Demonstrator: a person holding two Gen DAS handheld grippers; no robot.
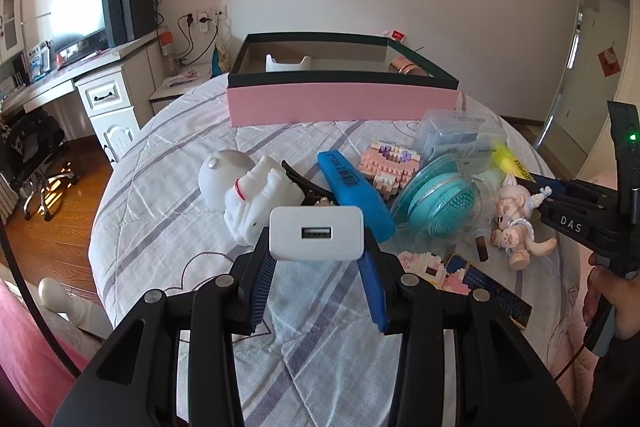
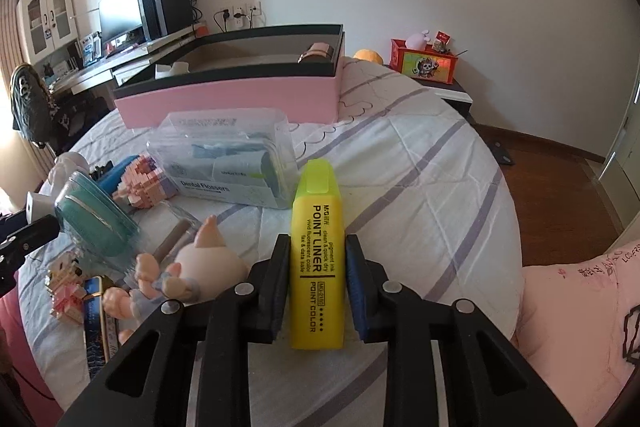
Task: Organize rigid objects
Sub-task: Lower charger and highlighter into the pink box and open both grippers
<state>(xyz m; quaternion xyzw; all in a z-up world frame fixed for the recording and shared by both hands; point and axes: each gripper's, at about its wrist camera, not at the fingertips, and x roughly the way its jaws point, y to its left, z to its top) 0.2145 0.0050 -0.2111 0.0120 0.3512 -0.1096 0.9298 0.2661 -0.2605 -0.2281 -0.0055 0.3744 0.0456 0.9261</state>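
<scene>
My left gripper [image 1: 317, 247] is shut on a white USB charger [image 1: 317, 233] and holds it above the bed. My right gripper [image 2: 318, 267] is shut on a yellow highlighter [image 2: 317, 251], its cap pointing forward. The right gripper also shows at the right of the left wrist view [image 1: 568, 207]. A pink open box [image 1: 342, 101] with a dark rim stands at the far side of the bed; it also shows in the right wrist view [image 2: 232, 99]. It holds a white item [image 1: 288, 63] and a pink-brown item [image 2: 316, 53].
On the bed lie a white astronaut figure [image 1: 248, 193], a blue case [image 1: 356, 193], pink block models [image 1: 390, 163], a teal brush [image 1: 440, 205], a flosser box [image 2: 228, 159], a doll [image 1: 516, 219] and a booklet [image 1: 488, 287]. A desk [image 1: 60, 79] stands left.
</scene>
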